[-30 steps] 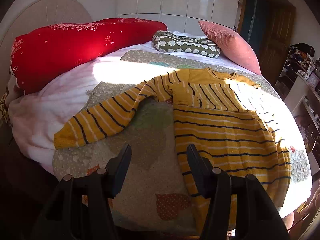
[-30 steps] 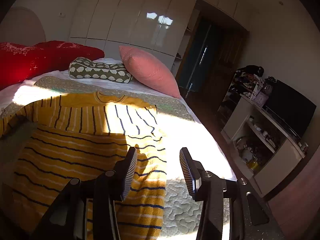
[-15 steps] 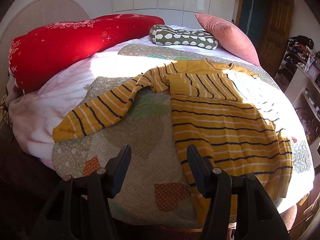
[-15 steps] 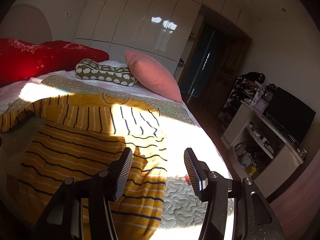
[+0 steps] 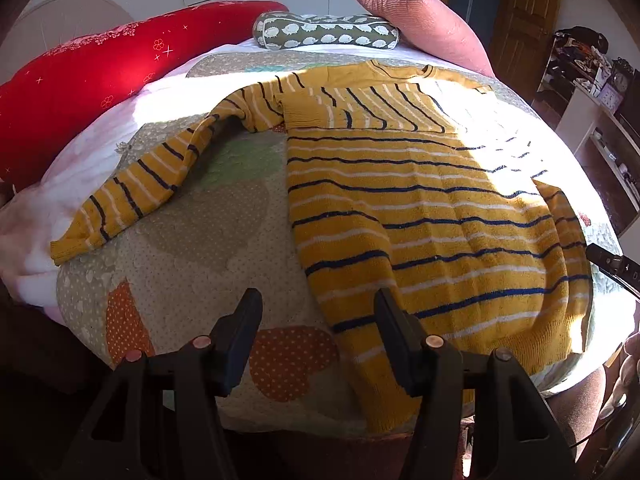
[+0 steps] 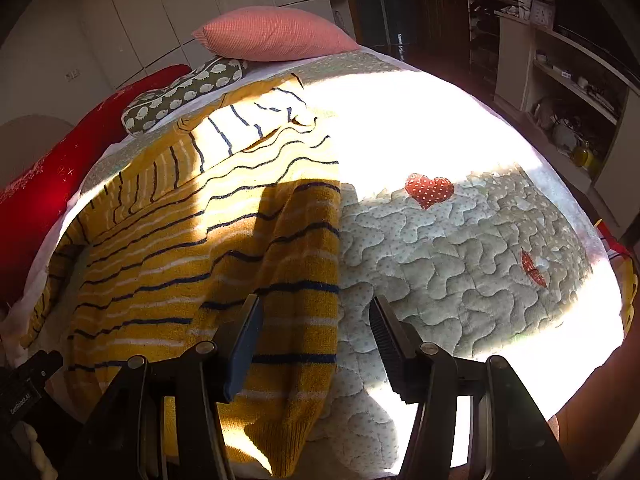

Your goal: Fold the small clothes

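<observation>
Yellow striped sweater (image 5: 420, 208) lay flat on the quilt (image 5: 192, 264), while the left gripper (image 5: 318, 320) and right gripper (image 6: 314, 320) hovered spread, holding nothing.

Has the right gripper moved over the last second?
Yes. The right gripper has swung right: the pink pillow slid left in its view, and more bare quilt beside the sweater shows.

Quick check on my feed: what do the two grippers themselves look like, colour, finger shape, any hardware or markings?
Both look alike: the left gripper and right gripper are matte black with two flat, blade-like fingers on angular cut-out frames, round copper-coloured pivot pins at the joints. The right one's finger pads are ribbed. No cables or sleeves visible.
</observation>
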